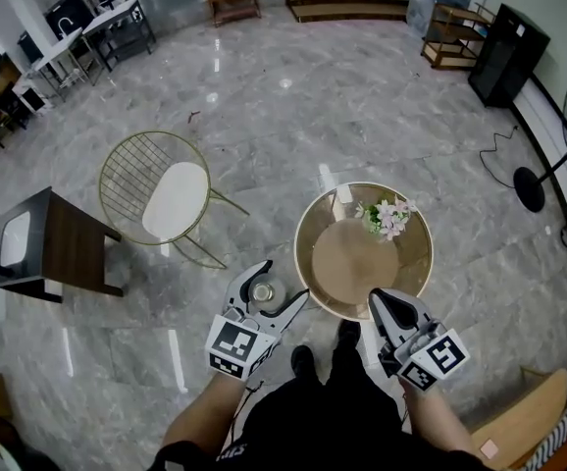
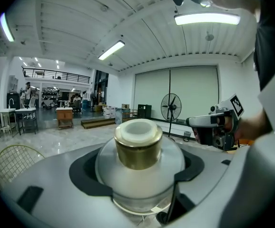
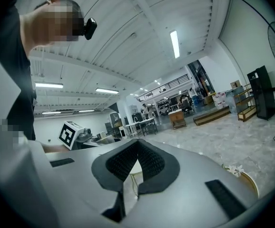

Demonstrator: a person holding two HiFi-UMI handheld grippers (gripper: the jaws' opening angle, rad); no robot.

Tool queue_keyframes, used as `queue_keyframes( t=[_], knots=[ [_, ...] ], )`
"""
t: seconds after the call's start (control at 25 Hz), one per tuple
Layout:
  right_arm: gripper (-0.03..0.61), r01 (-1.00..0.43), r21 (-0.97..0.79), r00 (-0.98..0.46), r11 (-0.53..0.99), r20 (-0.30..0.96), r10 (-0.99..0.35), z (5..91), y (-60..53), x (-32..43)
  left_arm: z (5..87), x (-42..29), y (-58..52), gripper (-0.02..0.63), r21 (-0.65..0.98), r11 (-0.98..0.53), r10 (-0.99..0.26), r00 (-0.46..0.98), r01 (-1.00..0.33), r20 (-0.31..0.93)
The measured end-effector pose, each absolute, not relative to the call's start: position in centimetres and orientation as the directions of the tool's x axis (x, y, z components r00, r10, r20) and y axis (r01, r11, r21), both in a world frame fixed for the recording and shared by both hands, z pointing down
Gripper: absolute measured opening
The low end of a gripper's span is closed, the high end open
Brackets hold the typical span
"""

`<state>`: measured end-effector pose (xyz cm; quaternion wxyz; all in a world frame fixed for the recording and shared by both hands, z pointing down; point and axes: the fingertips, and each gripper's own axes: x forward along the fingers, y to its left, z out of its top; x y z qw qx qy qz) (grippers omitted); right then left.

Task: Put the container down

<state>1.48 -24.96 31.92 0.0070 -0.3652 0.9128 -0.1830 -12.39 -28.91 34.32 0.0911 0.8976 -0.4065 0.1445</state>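
Container in left gripper jaws, right gripper closed

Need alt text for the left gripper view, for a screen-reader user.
The left claw grips an upright, frosted round container with a gold collar and a white top. Beyond it is a bright hall with a standing fan, a gold wire chair at lower left, and the right claw at right.
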Motion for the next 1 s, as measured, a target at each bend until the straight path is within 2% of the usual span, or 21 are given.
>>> queue_keyframes(
  t=[0.44,0.6,1.0],
  knots=[
    [0.015,-0.682,-0.363,-0.722,0.635,0.199,-0.662,39.2,-32.2,7.8,40.2,-7.2,-36.6,0.348,0.1,-0.631,-0.688,0.615,-0.769,0.386],
    [0.015,-0.678,-0.38,-0.728,0.63,0.222,-0.649,41.7,-34.1,8.6,43.1,-6.2,-38.5,0.348,0.065,-0.631,-0.686,0.595,-0.773,0.419],
    [0.015,-0.646,-0.435,-0.759,0.627,0.273,-0.591,49.4,-37.2,9.1,51.6,-3.3,-41.3,0.348,0.096,-0.627,-0.649,0.587,-0.773,0.485]
  ],
)
